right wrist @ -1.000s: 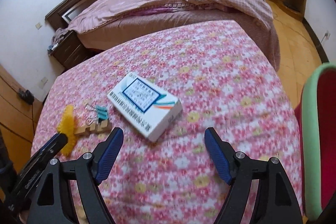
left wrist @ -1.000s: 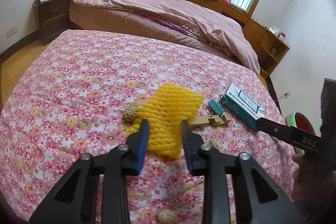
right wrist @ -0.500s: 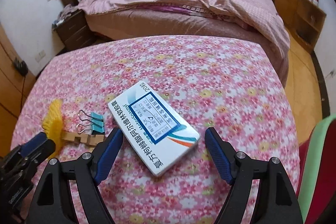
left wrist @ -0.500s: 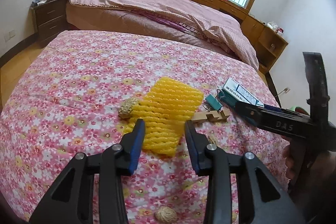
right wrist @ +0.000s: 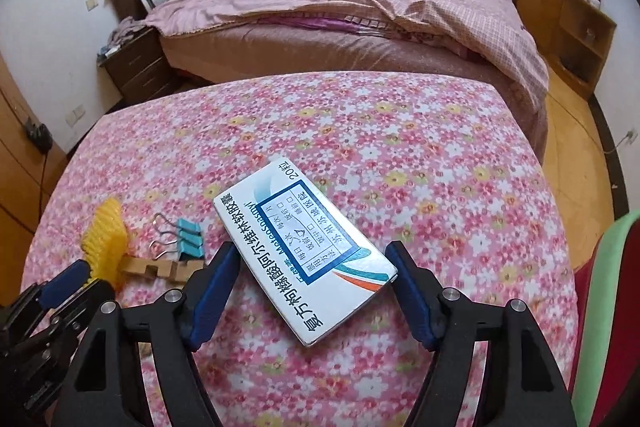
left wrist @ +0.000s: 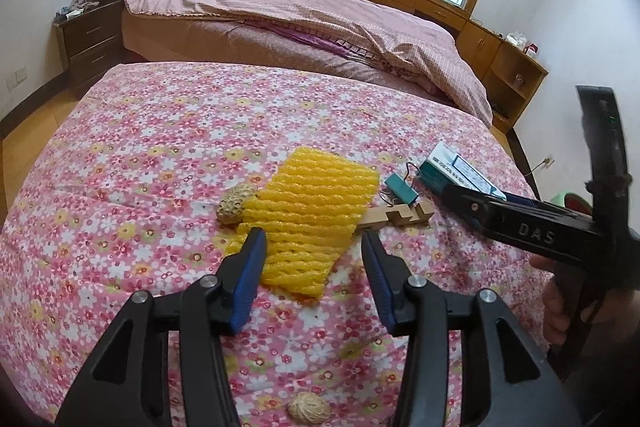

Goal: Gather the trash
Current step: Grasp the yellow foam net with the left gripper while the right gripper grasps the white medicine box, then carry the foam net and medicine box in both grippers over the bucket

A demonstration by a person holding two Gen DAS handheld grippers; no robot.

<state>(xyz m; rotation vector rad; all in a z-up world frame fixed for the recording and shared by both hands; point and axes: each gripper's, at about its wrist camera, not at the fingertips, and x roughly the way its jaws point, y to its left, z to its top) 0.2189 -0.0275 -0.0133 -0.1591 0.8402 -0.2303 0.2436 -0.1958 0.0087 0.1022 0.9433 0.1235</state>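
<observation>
Collecting stage: early; every item lies on the floral counter [left wrist: 168, 155], nothing lifted, as far as both views show.
Peanut shell [left wrist: 236, 203]: at 9 o'clock of the foam net, touching its edge; uncollected.
Second shell [left wrist: 309, 405]: at 6 o'clock, near the lower rim of the left view, below the left tongs; uncollected.
Yellow foam net [left wrist: 316, 215]: flat at centre; its near corner lies between the left jaws, contact not discernible.
Left tongs [left wrist: 314, 281]: spread, empty, poised over the net's near corner.
Wooden piece [left wrist: 400, 217]: at 3 o'clock of the net, touching it.
Teal binder clips [right wrist: 188, 241]: just beyond the wooden piece, apparently touching it.
Medicine box [right wrist: 304, 259]: flat, right of the clips; its near end sits between the right jaws.
Right tongs [right wrist: 314, 297]: spread wide, gripping nothing; jaws flank the box, apparently not touching.
Green-rimmed red bin [right wrist: 612, 307]: at 3 o'clock, off the counter's edge; likely the trash destination, contents hidden.
Remaining: judged as all grasps and all drops.
</observation>
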